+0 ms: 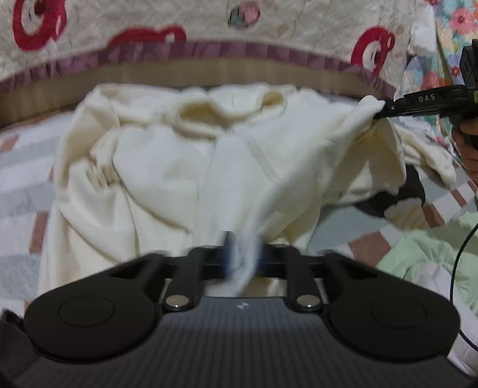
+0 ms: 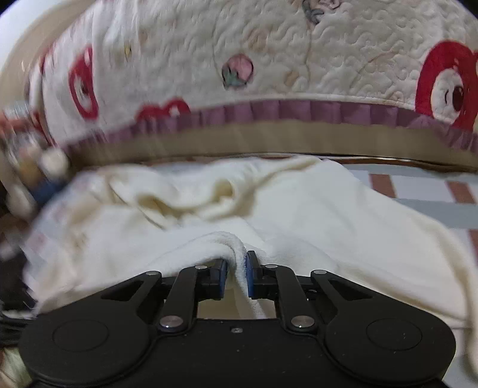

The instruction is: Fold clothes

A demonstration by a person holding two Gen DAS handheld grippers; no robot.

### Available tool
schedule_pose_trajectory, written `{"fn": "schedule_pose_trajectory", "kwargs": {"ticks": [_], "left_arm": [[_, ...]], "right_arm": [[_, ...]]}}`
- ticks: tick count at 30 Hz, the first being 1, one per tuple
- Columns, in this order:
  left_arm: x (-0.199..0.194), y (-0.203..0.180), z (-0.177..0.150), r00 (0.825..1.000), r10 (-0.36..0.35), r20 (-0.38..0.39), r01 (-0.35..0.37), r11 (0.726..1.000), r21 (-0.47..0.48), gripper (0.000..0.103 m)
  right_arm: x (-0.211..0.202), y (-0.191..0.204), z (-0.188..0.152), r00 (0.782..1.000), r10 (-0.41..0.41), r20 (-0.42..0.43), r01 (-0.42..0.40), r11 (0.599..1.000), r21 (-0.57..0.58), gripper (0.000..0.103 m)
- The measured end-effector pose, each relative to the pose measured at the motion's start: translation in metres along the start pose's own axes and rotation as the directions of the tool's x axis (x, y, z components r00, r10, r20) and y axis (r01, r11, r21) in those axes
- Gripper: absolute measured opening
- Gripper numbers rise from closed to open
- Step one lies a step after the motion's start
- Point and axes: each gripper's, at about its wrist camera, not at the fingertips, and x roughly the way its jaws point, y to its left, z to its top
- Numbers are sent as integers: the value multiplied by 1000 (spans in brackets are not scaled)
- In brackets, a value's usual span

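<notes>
Left wrist view: left claw [image 1: 243, 256] is clamped on a bunched fold of the cream garment [image 1: 167, 167], blurred at the pinch point. The garment is spread across a checked bedsheet [image 1: 21, 185], neckline [image 1: 206, 112] at the far edge, so it points away from the camera, long axis running near-to-far. Only this view shows the right claw [image 1: 378, 115] from outside: black fingers marked "DAS", coming in from the right and pinched on a raised corner of the garment, fabric hanging in a tent below it. Also only here: a person's partial face at the right edge, a black cable [image 1: 458, 259], pale green cloth [image 1: 424, 253] lower right, and a dark patterned item [image 1: 397, 200] under the lifted fabric. Quilt [image 1: 209, 27] with red motifs and purple trim behind. Right wrist view: right claw [image 2: 237, 271] closed on a ridge of the garment [image 2: 313, 209], blue pads [image 2: 249, 277] pressing the fold from both sides. The fabric runs leftward and away from the claw, collar opening [image 2: 185, 203] left of centre, a long edge draping down to the right. Sheet [image 2: 424, 191] shows at right, same quilt [image 2: 269, 44] behind. Left edge is motion-blurred; what's there can't be told.
</notes>
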Motion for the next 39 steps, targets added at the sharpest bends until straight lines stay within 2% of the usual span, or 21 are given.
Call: {"fn": "schedule_pose_trajectory", "kwargs": {"ticks": [2,4,5,6,8,9,13,14,15,17,20,22,25,30,33,35,37,38,39], "left_arm": [[-22,-7,13,994,51,96,-56,997,53,8],[-52,-9,29,976,22,215,-31,999,34,8],[-59,-6,33,969,6,246,-9,1000,9,8],[-57,-4,32,967,-5,255,9,1000,-15,8],[-54,1,31,961,-26,274,45,997,-62,11],[-50,2,28,963,-34,267,55,996,-72,13],[-24,-11,6,991,-41,124,44,999,-18,24],[-17,-14,0,995,-42,87,42,999,-4,29],[-10,-17,-6,998,-42,51,41,999,10,45],[3,-23,-17,999,-40,-23,40,998,37,61],[19,-31,-32,993,-36,-117,45,996,71,64],[11,-29,-32,993,-49,-103,56,997,59,66],[-2,-26,-32,994,-69,-83,73,996,42,70],[-22,-16,-33,995,-82,-55,83,997,1,71],[-27,-4,-40,998,13,-62,-13,1000,0,71],[-25,2,-45,996,48,-75,-49,999,-11,70],[-19,7,-44,996,53,-71,-56,997,-43,60],[-16,8,-42,997,56,-59,-59,997,-53,36],[-14,9,-38,997,55,-54,-58,997,-57,30]], "right_arm": [[-24,4,5,991,98,90,-101,995,26,13],[-48,7,9,965,192,181,-203,978,42,13],[-59,10,12,953,211,218,-221,975,24,13],[-64,14,14,959,170,226,-166,985,-34,13],[-57,18,12,978,37,203,-7,990,-143,14],[-52,19,9,981,-22,191,59,980,-190,14],[-7,23,-18,976,-185,118,214,924,-318,14],[0,20,-20,976,-195,97,216,923,-319,14],[8,17,-22,976,-205,76,218,922,-320,14],[15,9,-17,982,-183,52,190,939,-286,14],[17,-2,-3,991,-132,36,137,963,-231,14],[17,-5,5,993,-112,30,116,970,-216,14],[16,-4,9,992,-123,25,125,968,-218,14],[7,-12,5,991,-131,32,134,974,-181,14],[7,-19,2,988,-153,37,157,974,-165,14],[8,-24,1,988,-148,35,152,978,-146,14],[10,-27,2,991,-128,31,131,982,-135,14],[11,-28,2,993,-118,29,121,984,-130,14],[12,-29,1,994,-110,26,113,985,-127,17]]}}
